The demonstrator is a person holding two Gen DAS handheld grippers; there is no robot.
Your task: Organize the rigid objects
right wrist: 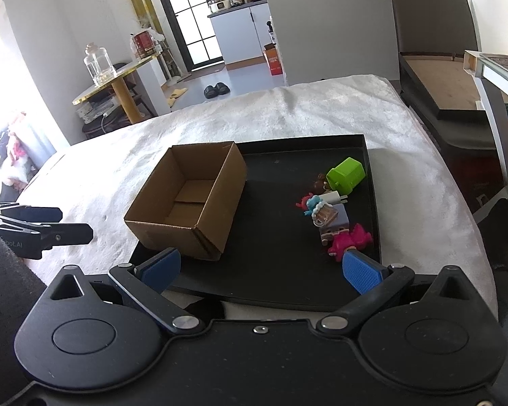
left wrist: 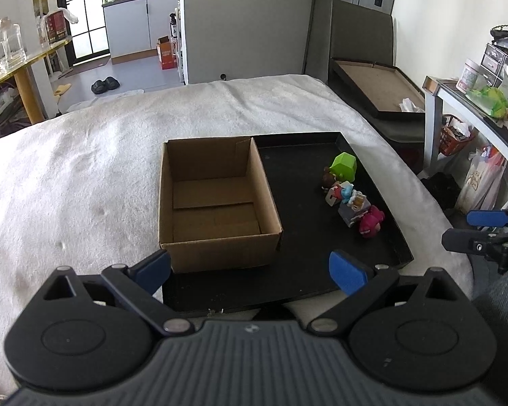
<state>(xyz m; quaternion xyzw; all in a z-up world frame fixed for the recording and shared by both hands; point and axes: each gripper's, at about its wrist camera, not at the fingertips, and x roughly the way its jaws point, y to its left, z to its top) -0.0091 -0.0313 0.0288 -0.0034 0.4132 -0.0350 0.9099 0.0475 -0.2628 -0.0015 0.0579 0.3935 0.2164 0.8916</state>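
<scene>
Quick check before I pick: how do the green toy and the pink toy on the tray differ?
The green toy is blocky, plain and the bigger of the two; the pink toy is a smaller figure lying on its side. Green sits at the far end of the toy row, pink at the near end. Both rest on the black tray, outside the cardboard box.

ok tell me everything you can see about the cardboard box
The cardboard box is plain brown corrugated card, rectangular, open at the top, with no top flaps showing. It stands upright and holds nothing; its bottom flaps lie folded flat inside, with seams showing. It sits on the left part of the black tray, its left side at the tray's left edge, on the white blanket. The toys lie apart to its right. Neither hand-held gripper touches it.
</scene>
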